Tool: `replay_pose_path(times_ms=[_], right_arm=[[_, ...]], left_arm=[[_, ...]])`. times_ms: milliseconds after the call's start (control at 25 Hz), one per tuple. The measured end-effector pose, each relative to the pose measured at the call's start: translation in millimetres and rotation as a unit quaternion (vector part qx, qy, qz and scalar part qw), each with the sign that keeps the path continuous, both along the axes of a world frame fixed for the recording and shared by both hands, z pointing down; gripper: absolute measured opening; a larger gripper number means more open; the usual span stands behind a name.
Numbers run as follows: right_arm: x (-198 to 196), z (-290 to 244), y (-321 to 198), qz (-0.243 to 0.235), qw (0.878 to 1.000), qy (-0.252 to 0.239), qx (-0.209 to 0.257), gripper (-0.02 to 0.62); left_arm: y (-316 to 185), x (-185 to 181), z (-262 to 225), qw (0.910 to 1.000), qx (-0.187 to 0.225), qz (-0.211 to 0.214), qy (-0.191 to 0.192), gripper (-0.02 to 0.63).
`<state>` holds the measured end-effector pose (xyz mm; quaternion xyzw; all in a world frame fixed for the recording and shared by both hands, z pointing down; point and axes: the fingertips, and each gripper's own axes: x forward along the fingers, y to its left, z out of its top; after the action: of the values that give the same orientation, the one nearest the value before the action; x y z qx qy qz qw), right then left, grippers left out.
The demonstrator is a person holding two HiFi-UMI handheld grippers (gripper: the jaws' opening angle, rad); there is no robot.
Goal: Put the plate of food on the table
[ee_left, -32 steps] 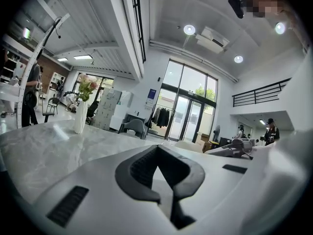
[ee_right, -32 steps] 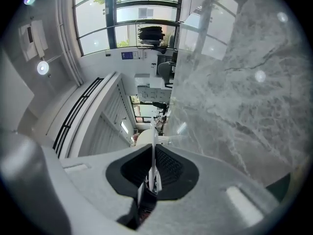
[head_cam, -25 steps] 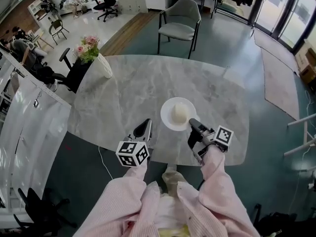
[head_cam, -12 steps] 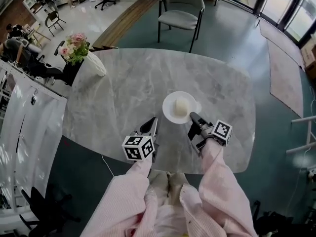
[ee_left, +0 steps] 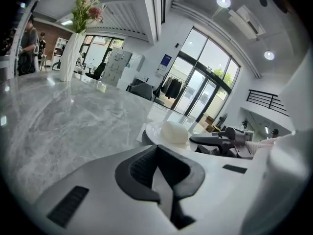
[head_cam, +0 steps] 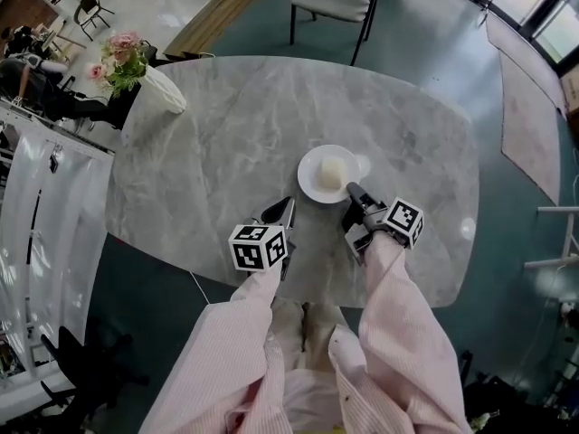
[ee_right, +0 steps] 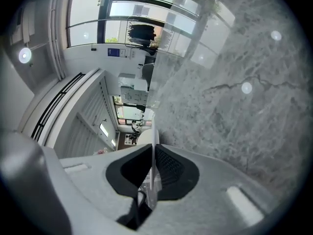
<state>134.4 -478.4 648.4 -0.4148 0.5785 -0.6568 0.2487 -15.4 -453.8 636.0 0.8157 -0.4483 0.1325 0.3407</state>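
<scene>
The plate [head_cam: 310, 175] with food [head_cam: 333, 171] sits mid-frame on the table [head_cam: 226, 134], barely shifted since a second ago and probably already down, right gripper [head_cam: 354, 194] still clamped on its rim, left gripper [head_cam: 283, 213] closed and empty, so only release remains.

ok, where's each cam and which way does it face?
Head view: on the person's head, steeply down on table, plate, left claw, right claw, pink sleeves.
Left gripper view: on left claw, low across table toward food; own jaws together, empty.
Right gripper view: on right claw, rolled sideways; own jaws clamp plate rim.
Shared: plate in all three.
</scene>
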Motion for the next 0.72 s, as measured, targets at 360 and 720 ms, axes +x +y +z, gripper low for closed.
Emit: replay_pose_path(times_ms=[360, 720], right_arm=[[-2.6, 11.0, -4.6, -0.008, 0.999, 0.034, -0.018, 0.02], [-2.1, 13.9, -4.5, -0.014, 0.997, 0.077, -0.028, 0.02]], left_arm=[[-5.3, 1.0, 13.7, 0.9998, -0.021, 0.0, -0.005, -0.005], [3.2, 3.9, 16.8, 0.9996, -0.028, 0.004, -0.003, -0.005]])
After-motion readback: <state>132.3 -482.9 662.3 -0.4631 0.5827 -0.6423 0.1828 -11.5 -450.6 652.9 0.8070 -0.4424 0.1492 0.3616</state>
